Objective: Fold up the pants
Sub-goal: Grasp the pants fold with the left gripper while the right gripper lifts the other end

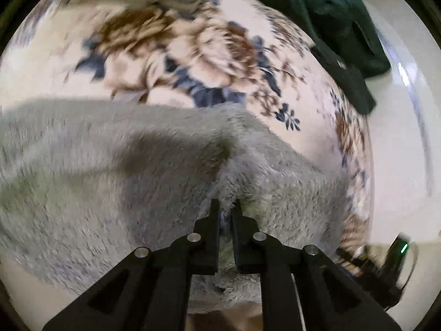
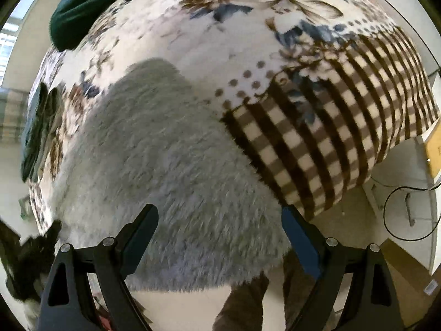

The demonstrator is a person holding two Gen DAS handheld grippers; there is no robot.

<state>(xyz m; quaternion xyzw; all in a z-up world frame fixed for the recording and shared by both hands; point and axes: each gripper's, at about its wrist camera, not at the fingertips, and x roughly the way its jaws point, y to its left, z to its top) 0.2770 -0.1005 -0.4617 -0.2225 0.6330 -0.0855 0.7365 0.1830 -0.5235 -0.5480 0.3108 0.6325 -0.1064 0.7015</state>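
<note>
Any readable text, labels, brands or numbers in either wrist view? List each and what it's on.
No readable text in either view.
Yellow box at the right edge of the right wrist view: a dark mark, cut off and too small to read.
White tag on the floor, lower right of the same view: too small to read.
Grey fleece pants, floral blanket, dark green garment: no label or print visible.
</note>
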